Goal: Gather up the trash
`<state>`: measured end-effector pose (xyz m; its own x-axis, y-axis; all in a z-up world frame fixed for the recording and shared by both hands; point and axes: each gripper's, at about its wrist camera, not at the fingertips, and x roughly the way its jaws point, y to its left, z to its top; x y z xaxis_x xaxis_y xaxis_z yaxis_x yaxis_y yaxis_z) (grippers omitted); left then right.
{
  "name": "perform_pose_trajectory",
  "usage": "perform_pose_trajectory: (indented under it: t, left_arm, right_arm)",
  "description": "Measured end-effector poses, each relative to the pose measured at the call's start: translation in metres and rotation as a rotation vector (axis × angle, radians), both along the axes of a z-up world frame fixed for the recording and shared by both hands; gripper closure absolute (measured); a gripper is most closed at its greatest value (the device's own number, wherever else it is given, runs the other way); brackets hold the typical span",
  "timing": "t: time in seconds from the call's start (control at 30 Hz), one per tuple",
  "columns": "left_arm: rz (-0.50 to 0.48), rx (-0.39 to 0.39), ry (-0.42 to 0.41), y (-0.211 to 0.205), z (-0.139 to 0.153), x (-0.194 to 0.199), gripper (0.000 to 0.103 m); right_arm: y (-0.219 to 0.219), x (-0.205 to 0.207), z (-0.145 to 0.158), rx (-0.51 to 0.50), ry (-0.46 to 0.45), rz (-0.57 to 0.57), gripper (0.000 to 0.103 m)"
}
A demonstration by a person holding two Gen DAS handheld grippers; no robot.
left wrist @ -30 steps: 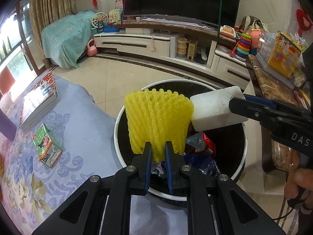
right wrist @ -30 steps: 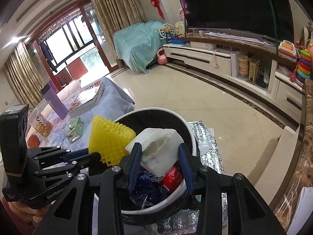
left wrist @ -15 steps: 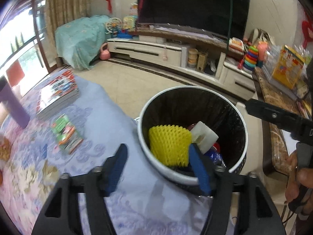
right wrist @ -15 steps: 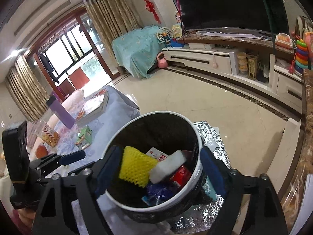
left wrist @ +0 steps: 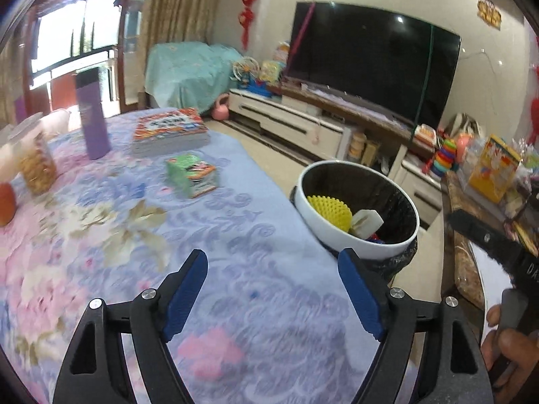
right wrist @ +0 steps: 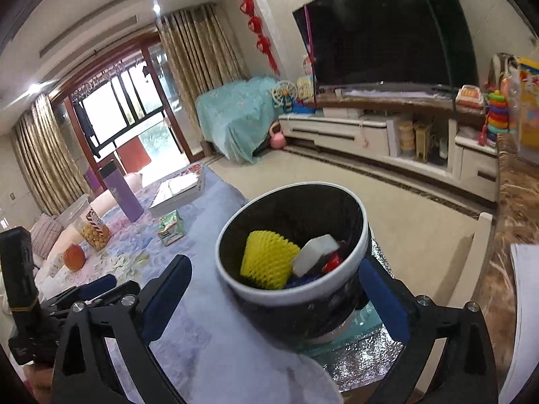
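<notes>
Both the left hand-held gripper [left wrist: 271, 289] and right hand-held gripper [right wrist: 274, 294] gape empty, while the bin [right wrist: 269, 291] rim hides the lower halves of yellow foam net [right wrist: 267, 259] and white block [right wrist: 315, 254].

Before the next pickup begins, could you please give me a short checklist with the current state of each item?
1. Left tool open and empty: ok.
2. Right tool open and empty: ok.
3. Yellow foam net inside the trash bin: ok.
4. White foam block inside the bin: ok.
5. Space left in the bin for more: ok, contents sit below the rim.
6. Next piece of trash identified on the table: cannot tell; the green box may not be trash.
</notes>
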<state>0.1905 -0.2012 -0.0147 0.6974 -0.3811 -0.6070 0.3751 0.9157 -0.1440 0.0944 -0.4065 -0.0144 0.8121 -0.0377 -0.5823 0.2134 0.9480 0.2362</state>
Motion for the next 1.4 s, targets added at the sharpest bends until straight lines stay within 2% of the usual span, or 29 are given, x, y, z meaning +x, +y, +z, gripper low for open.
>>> perform_pose_trajectory:
  t: [0.23,0.37,0.47,0.57,0.63,0.73,0.97,1.13,1.4]
  left_arm:
    - [0.047,-0.071,-0.125,0.042,0.017,-0.059,0.018]
    - [0.110,-0.078,-0.216,0.061,0.027,-0.091,0.001]
    - [0.129,-0.073,-0.251,0.067,0.027,-0.111,0.001]
    - [0.145,-0.046,-0.279,0.068,0.026,-0.125,0.001]
    - [0.152,-0.038,-0.292,0.068,0.024,-0.133,0.001]
    - [0.158,-0.023,-0.305,0.066,0.020,-0.135,0.001]
    - [0.181,0.018,-0.324,0.067,0.012,-0.138,0.001]
    - [0.205,0.061,-0.371,0.061,0.012,-0.144,0.001]
    - [0.210,0.066,-0.380,0.062,0.006,-0.145,0.001]
  right_arm:
    - [0.031,-0.029,0.014,-0.094,-0.057,-0.033,0.000]
    - [0.039,-0.045,0.035,-0.114,-0.133,-0.063,0.000]
    - [0.046,-0.053,0.039,-0.136,-0.166,-0.099,0.000]
    - [0.053,-0.061,0.034,-0.142,-0.194,-0.086,0.000]
    - [0.062,-0.069,0.032,-0.187,-0.243,-0.089,0.000]
    - [0.074,-0.074,0.027,-0.238,-0.270,-0.066,0.000]
    - [0.083,-0.072,0.018,-0.248,-0.251,-0.041,0.000]
    - [0.091,-0.077,0.013,-0.267,-0.263,-0.029,0.000]
    - [0.098,-0.078,0.011,-0.292,-0.263,-0.030,0.000]
